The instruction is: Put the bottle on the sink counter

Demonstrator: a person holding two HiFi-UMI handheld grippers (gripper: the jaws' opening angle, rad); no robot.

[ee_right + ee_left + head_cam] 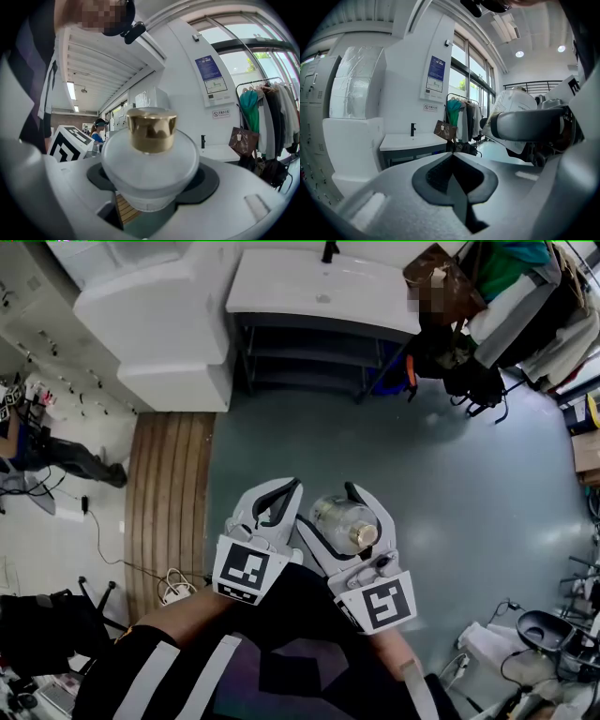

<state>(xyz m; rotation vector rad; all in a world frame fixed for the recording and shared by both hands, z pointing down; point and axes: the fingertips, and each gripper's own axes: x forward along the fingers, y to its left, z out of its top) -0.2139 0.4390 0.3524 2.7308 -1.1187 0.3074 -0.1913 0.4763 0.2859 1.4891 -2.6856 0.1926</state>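
Observation:
A clear round bottle (pixel 343 521) with a gold cap (pixel 151 129) sits between the jaws of my right gripper (pixel 347 514), which is shut on its wide body (pixel 150 166). Both grippers are held close to my body, over the grey floor. My left gripper (pixel 279 506) is just left of the bottle, empty, and its jaws meet (pixel 452 159). The white sink counter (pixel 319 285) with a black faucet (pixel 330 251) stands far ahead. It also shows in the left gripper view as a counter (pixel 410 140) and, small, as a counter (pixel 220 151) behind the bottle.
White cabinets (pixel 159 315) stand left of the sink. A brown bag (pixel 441 282) and a clothes rack (pixel 525 296) are to its right. A wooden floor strip (pixel 169 484) runs on the left, with cables (pixel 173 589) near it. A person's legs (pixel 66 457) lie at the far left.

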